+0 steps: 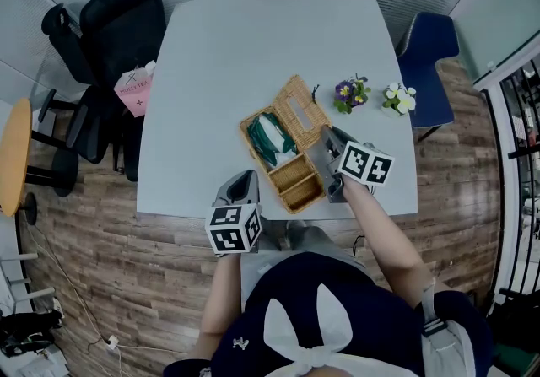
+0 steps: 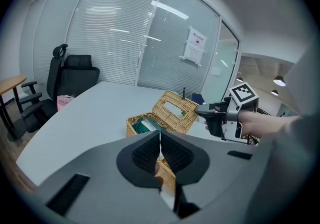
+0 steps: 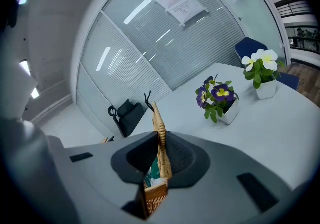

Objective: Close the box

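A wicker box (image 1: 291, 175) stands open near the front edge of the white table (image 1: 219, 55), with green-and-white contents (image 1: 272, 137) in its far compartment. Its slotted lid (image 1: 301, 102) stands raised on the right side. My right gripper (image 1: 327, 139) is shut on the lid's edge (image 3: 159, 118), which runs upright between its jaws (image 3: 161, 150). My left gripper (image 1: 245, 183) hovers at the table's front edge, just left of the box, shut with nothing between its pads (image 2: 160, 150). The left gripper view shows the box (image 2: 145, 124), the lid (image 2: 175, 112) and the right gripper (image 2: 204, 110).
Two small flower pots sit beyond the box on the right, one purple (image 1: 351, 94), one white (image 1: 398, 99). A black office chair (image 1: 110, 29) with a pink bag (image 1: 135, 88) stands left of the table, a blue chair (image 1: 430, 55) at the right, a round wooden table (image 1: 13, 156) far left.
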Action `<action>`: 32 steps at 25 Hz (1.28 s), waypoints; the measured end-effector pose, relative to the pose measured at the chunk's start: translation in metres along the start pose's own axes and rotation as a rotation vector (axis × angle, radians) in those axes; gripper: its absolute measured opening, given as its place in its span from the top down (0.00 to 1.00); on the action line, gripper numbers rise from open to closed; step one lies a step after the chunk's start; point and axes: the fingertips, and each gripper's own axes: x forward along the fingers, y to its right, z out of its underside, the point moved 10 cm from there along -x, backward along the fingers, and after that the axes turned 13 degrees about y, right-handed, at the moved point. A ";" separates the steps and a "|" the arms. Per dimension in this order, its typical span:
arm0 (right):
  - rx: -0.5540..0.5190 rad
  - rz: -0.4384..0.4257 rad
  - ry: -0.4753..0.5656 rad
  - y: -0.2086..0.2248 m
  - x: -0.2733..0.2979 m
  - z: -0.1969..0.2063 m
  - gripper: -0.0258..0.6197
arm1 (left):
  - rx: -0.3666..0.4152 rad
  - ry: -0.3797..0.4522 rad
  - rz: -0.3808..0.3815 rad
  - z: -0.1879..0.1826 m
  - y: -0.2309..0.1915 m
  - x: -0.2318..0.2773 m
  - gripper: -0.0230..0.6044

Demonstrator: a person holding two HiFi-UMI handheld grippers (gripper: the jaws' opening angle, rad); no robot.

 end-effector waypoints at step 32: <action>-0.204 -0.068 0.004 -0.026 -0.004 0.012 0.88 | -0.040 0.002 -0.007 0.008 -0.005 -0.005 0.92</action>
